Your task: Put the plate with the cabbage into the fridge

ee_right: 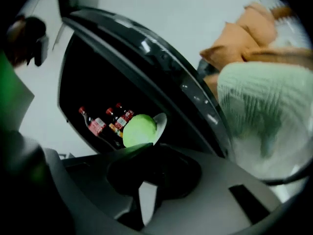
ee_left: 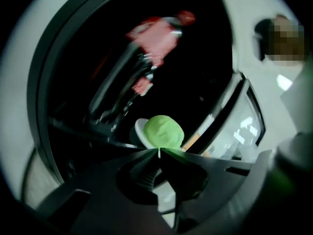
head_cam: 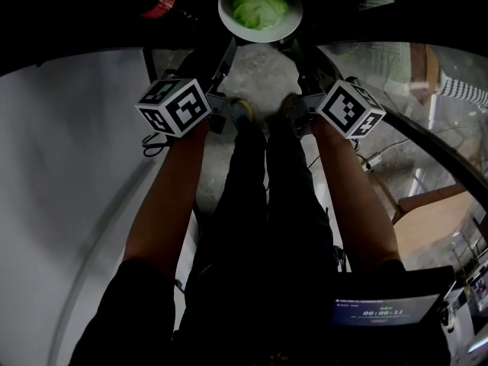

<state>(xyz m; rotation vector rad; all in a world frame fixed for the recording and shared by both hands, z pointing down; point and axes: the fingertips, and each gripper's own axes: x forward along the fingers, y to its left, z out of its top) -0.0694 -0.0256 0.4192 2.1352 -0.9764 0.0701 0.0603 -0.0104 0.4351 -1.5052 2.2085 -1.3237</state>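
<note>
A white plate (head_cam: 229, 17) carries a pale green cabbage (head_cam: 261, 6) and hangs at the top of the head view, in front of the dark open fridge (head_cam: 76, 14). My left gripper (head_cam: 229, 50) is shut on the plate's near left rim, and my right gripper (head_cam: 296, 50) is shut on its near right rim. In the left gripper view the cabbage (ee_left: 164, 131) sits just past my left gripper (ee_left: 159, 152), with a sliver of plate (ee_left: 140, 130) showing. In the right gripper view the cabbage (ee_right: 139, 129) and the plate (ee_right: 160, 121) lie just beyond my right gripper (ee_right: 149, 145).
Red-labelled bottles (ee_right: 98, 124) stand inside the fridge, with one bottle (ee_left: 156, 38) lying high in the left gripper view. The glass fridge door (ee_right: 161, 67) stands open on the right. Orange cushions (ee_right: 254, 28) and a pale knit blanket (ee_right: 259, 106) lie beyond it. Cables (head_cam: 366, 158) trail on the floor.
</note>
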